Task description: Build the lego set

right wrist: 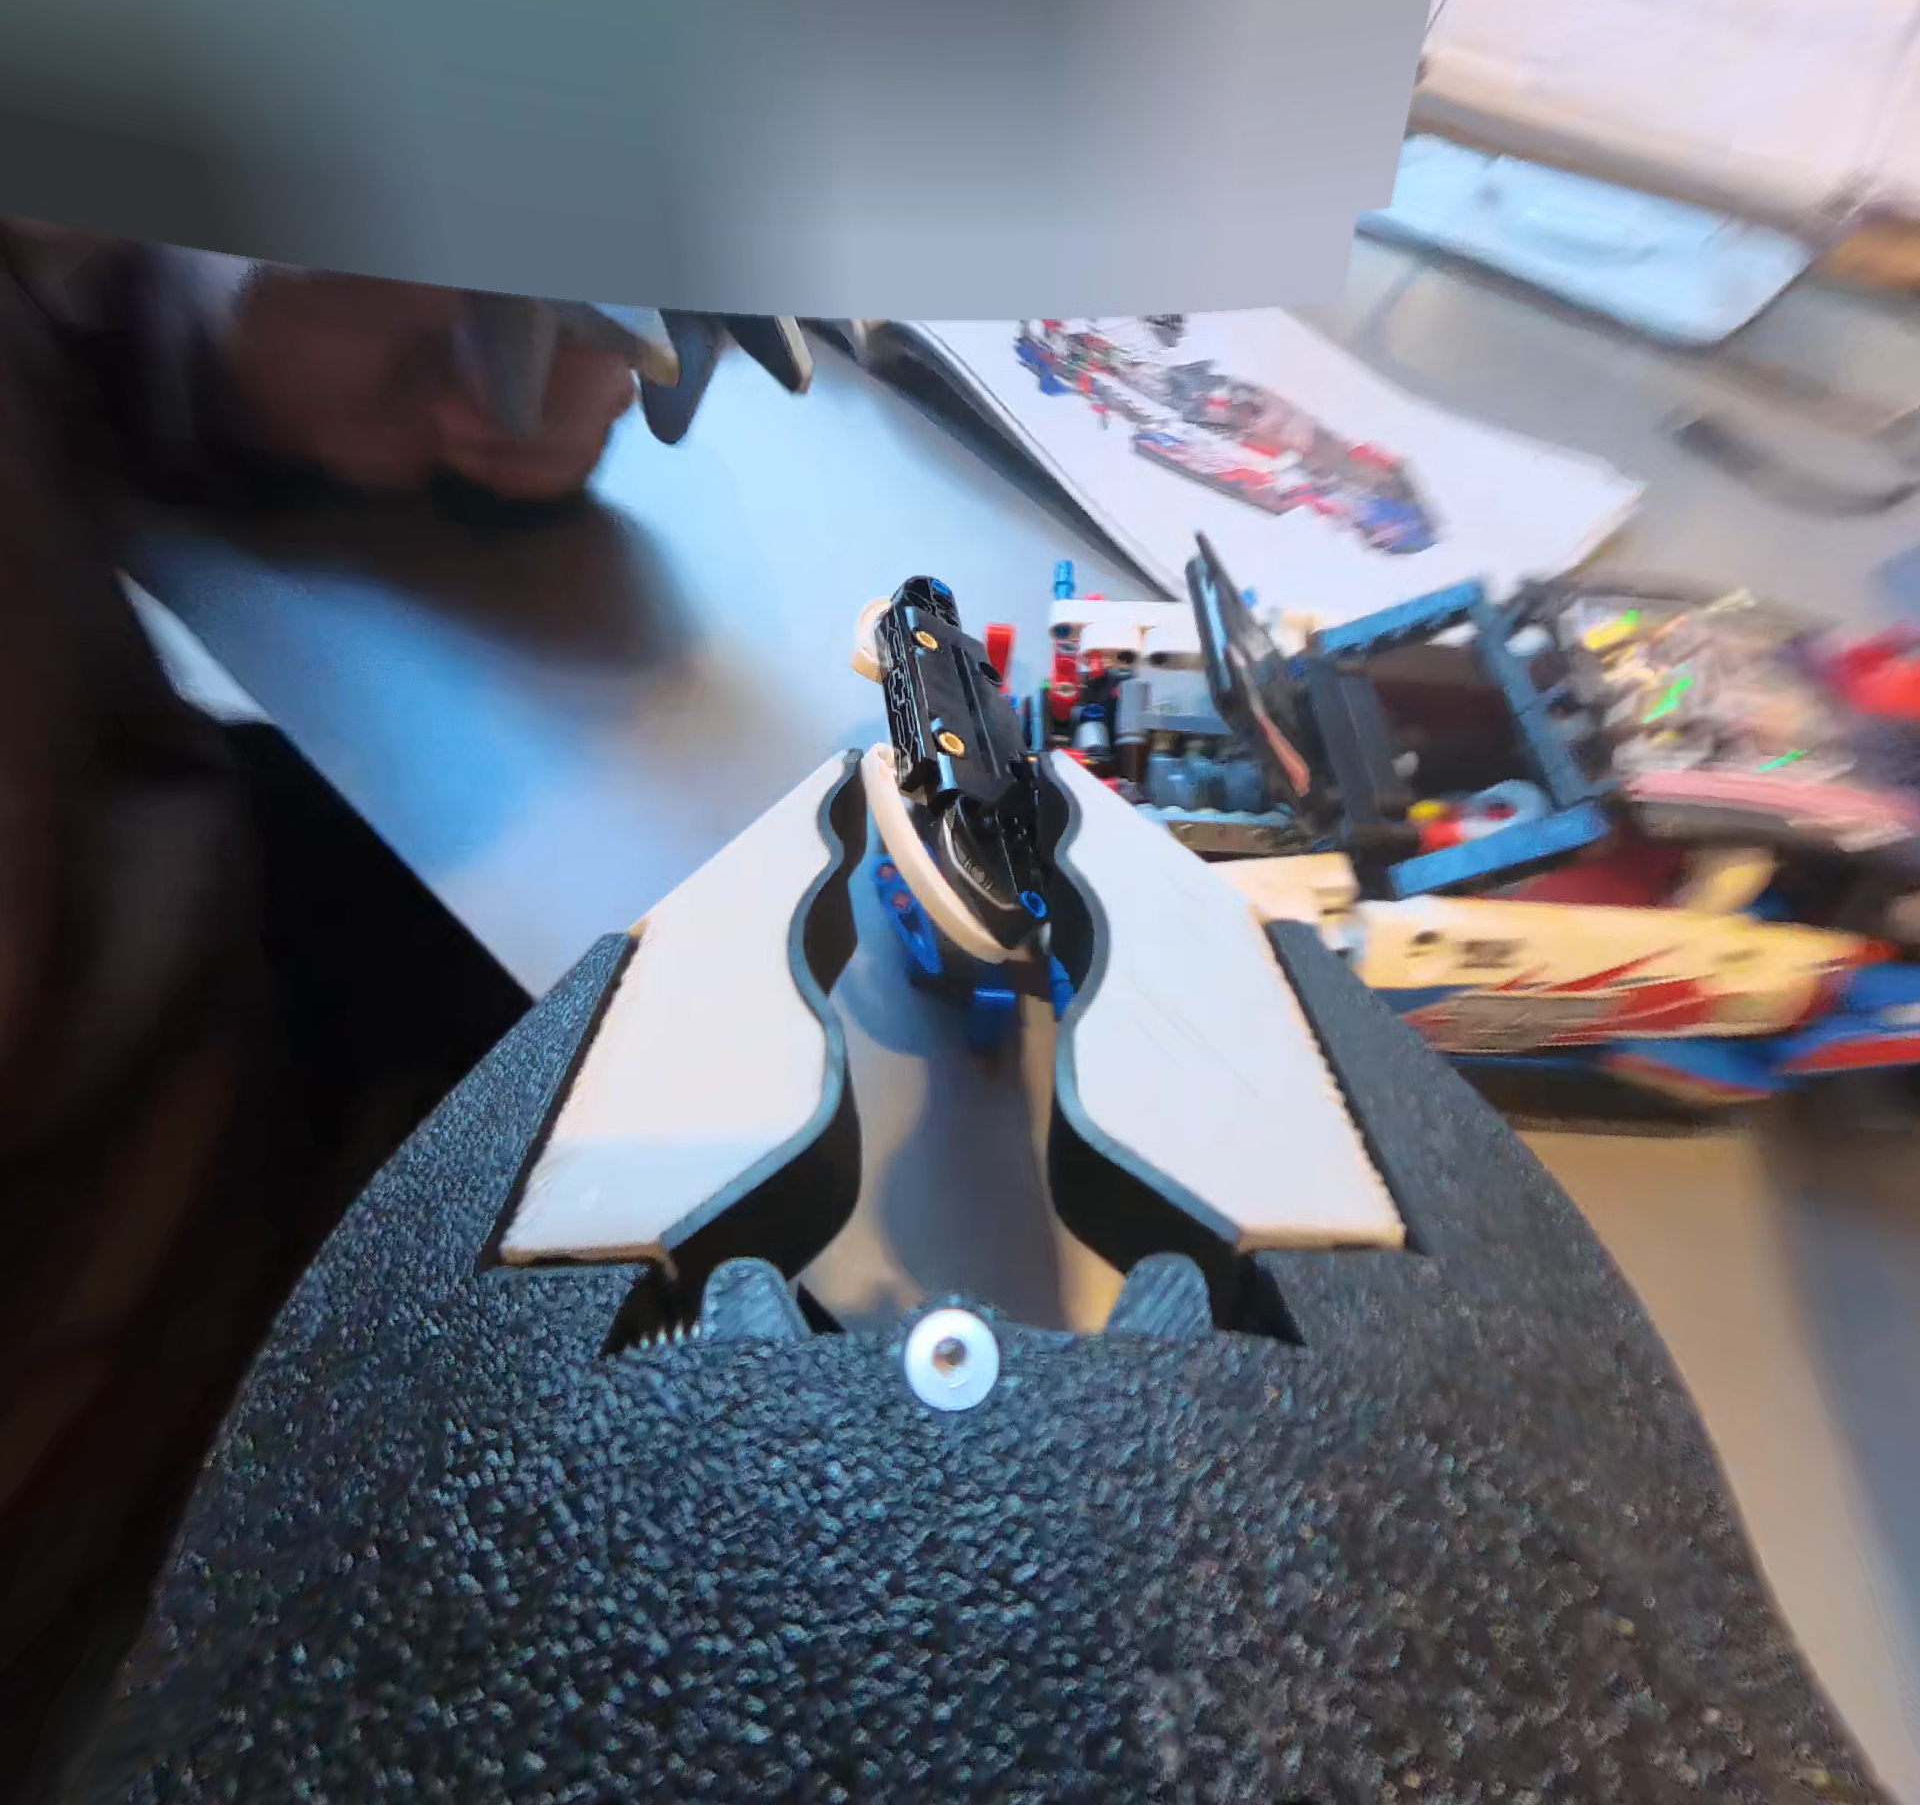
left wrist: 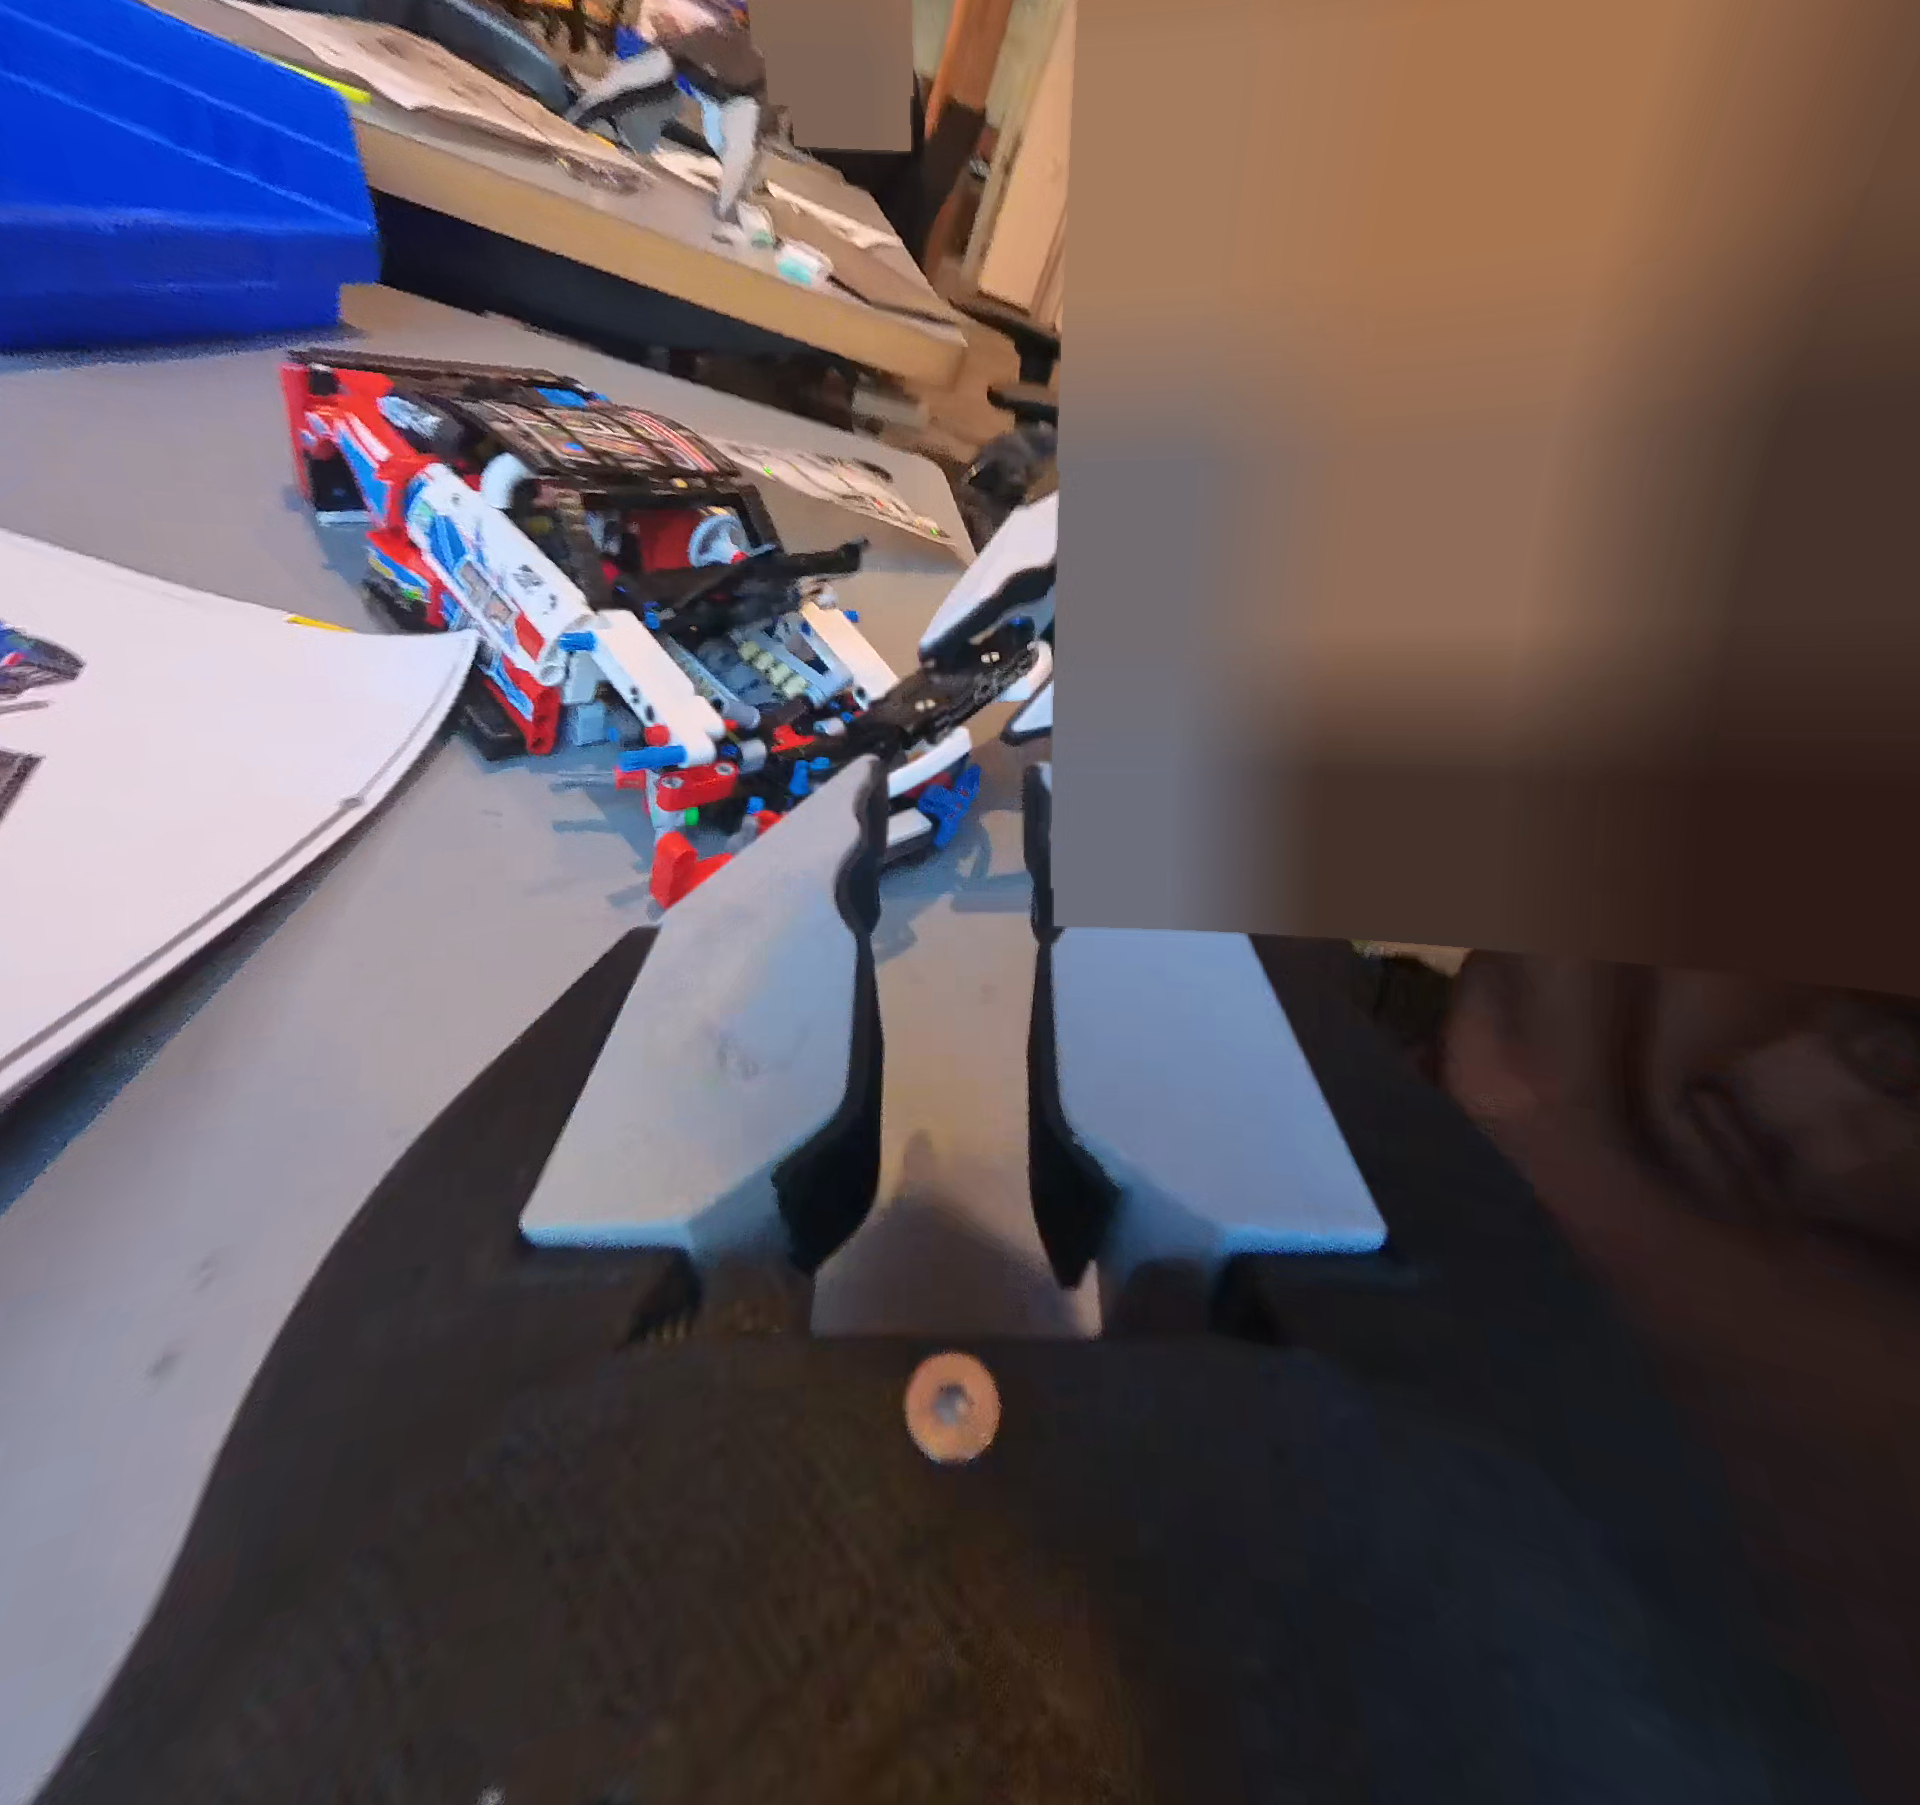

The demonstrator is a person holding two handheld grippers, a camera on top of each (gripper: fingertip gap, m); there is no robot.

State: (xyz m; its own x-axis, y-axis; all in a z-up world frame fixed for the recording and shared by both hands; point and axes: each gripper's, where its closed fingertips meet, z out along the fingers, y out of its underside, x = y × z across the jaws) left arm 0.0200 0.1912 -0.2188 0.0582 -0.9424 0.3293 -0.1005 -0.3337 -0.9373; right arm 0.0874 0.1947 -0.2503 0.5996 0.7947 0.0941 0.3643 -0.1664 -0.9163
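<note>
A partly built red, white and blue Lego car (left wrist: 540, 550) lies on the grey table (left wrist: 208, 1288), front end open with loose-looking beams. It also shows in the right wrist view (right wrist: 1558, 841). My right gripper (right wrist: 954, 789) is shut on a black, white and blue Lego sub-assembly (right wrist: 951, 716) and holds it at the car's front end. The sub-assembly (left wrist: 935, 706) and the right gripper (left wrist: 997, 592) also show in the left wrist view. My left gripper (left wrist: 951, 820) is open and empty, just short of the car's front. It shows far off in the right wrist view (right wrist: 717, 363).
An open instruction booklet (left wrist: 208, 768) lies left of the car and shows behind it in the right wrist view (right wrist: 1299, 446). A blue bin (left wrist: 156, 176) stands at the back left. A second table with papers (left wrist: 623, 197) is behind. A hand (right wrist: 468, 394) holds the left gripper.
</note>
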